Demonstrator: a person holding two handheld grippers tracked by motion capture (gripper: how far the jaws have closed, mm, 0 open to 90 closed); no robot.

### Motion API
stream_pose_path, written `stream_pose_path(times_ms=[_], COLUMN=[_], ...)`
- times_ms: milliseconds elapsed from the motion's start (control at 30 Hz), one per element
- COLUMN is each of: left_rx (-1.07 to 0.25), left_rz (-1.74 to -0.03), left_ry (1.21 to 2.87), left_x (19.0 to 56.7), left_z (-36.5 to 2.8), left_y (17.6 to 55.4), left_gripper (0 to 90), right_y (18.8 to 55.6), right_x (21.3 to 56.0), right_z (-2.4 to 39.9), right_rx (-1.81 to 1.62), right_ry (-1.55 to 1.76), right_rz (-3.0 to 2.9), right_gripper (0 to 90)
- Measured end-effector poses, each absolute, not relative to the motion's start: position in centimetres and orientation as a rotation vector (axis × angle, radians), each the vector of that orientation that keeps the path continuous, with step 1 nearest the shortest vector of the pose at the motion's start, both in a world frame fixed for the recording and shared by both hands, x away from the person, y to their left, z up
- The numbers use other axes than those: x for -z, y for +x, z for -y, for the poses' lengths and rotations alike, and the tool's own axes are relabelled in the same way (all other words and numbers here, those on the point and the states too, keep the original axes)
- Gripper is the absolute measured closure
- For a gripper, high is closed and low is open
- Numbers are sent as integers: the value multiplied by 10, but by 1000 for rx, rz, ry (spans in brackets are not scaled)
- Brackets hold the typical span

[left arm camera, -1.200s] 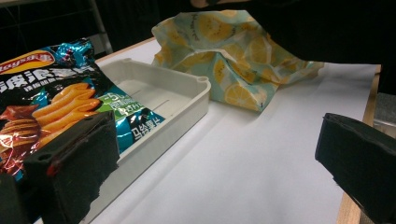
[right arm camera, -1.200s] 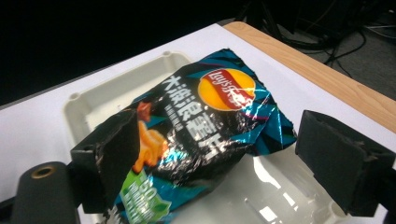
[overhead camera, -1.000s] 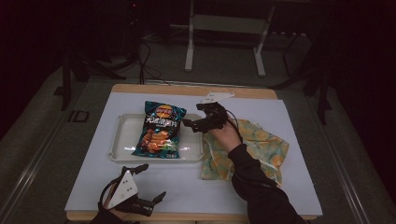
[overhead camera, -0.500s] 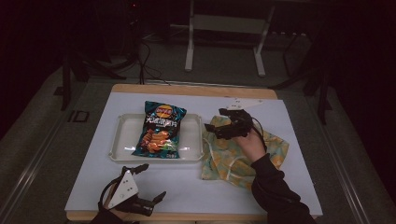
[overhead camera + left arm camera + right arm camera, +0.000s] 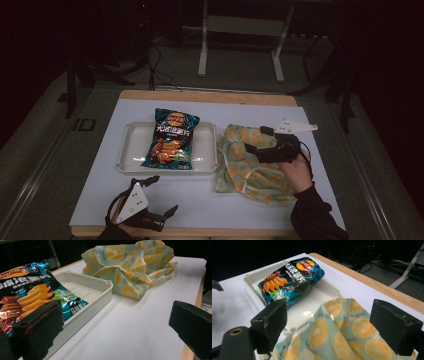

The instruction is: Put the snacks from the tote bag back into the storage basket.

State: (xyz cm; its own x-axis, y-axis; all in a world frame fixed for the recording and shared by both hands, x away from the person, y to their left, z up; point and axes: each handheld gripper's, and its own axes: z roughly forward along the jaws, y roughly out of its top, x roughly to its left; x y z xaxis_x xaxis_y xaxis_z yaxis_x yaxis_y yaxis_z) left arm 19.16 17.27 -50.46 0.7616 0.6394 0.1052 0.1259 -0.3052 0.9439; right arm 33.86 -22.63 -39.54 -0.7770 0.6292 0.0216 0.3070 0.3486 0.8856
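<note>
Chip bag (image 5: 171, 138) is lying in the white tray (image 5: 131, 150), lemon-print cloth (image 5: 247, 165) bunched just right of it, my right gripper (image 5: 255, 141) wide open over the cloth, left gripper (image 5: 159, 195) open and empty near the table's (image 5: 210, 200) front edge.

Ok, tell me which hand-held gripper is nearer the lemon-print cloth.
Right. The right hand-held gripper hovers open directly over the cloth; the left hand-held gripper sits open near the table's front edge, apart from it.
</note>
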Motion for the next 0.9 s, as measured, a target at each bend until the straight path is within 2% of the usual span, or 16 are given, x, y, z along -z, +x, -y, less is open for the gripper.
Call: stream_pose_path(times_ms=[333, 900], left_rx=[-575, -575], left_rz=[-593, -594], left_ry=[1840, 1841], left_x=[505, 505], left_z=[-173, -172], left_y=[192, 192], left_gripper=[1, 1], right_y=[319, 299], right_x=[407, 432], right_z=[264, 300], right_rx=[-1377, -1293], right_ry=[863, 915], right_rz=[-2228, -2120], right_gripper=[143, 143])
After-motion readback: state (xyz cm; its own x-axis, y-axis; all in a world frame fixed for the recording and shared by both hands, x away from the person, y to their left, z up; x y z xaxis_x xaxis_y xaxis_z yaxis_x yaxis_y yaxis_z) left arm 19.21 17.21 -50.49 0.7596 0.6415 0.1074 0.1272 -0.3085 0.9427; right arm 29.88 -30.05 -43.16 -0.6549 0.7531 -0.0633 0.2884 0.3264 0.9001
